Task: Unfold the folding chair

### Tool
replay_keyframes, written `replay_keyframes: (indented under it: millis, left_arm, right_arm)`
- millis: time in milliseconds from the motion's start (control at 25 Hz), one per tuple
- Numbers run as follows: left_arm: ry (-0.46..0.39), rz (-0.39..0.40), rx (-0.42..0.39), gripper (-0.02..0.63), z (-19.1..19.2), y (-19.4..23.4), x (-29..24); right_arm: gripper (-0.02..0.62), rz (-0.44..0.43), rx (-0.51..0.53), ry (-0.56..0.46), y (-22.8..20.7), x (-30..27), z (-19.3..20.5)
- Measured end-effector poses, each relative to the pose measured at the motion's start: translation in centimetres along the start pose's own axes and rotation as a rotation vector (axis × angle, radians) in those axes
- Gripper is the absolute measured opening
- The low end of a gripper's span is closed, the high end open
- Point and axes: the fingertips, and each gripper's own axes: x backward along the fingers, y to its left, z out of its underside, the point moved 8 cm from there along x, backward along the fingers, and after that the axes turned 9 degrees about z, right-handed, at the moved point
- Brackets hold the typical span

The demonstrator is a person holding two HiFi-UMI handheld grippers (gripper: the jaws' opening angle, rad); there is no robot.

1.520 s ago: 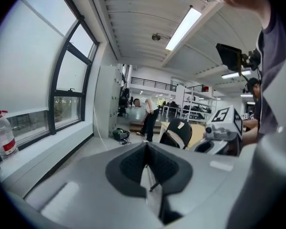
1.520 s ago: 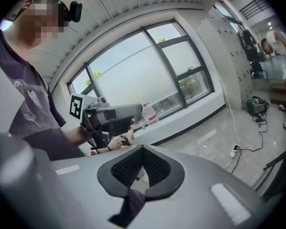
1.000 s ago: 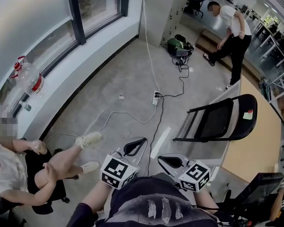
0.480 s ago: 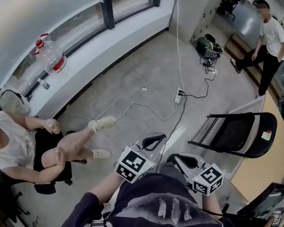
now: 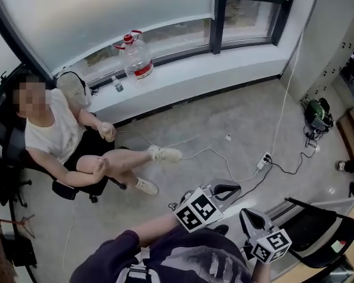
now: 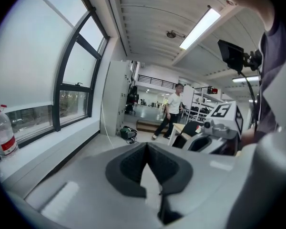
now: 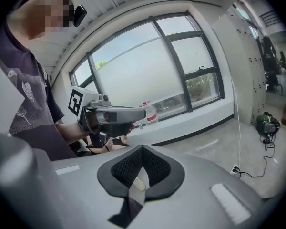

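Currently, head view: folding chair (image 5: 318, 234) is standing on the floor at lower right, near right gripper (image 5: 252, 217) and touching neither gripper; left gripper (image 5: 223, 188) is hovering over bare floor; a seated person (image 5: 59, 134) is resting at left.
Left gripper view: jaws are sitting fully together, gripping nothing; the chair is showing beyond them, at right.
Right gripper view: jaws are sitting fully together, gripping nothing; a water bottle (image 7: 150, 112) is standing on the sill ahead.

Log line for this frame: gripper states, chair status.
left gripper: shut, empty | right gripper: shut, empty | black metal folding chair: untouched, right of both grippers | contact: none
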Motion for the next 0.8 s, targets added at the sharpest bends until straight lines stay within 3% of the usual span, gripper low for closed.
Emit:
replay_keyframes:
  millis: [280, 800]
  left_arm:
    - [0.006, -0.104, -0.022, 0.0, -2.6, -2.9, -4.7]
    - [0.05, -0.318, -0.039, 0.0, -4.2, -9.5, -6.9]
  right_arm:
    - [0.002, -0.128, -0.003, -0.005, -5.7, 2.4, 0.3]
    - [0.002, -0.34, -0.019, -0.016, -10.1, 6.0, 1.1]
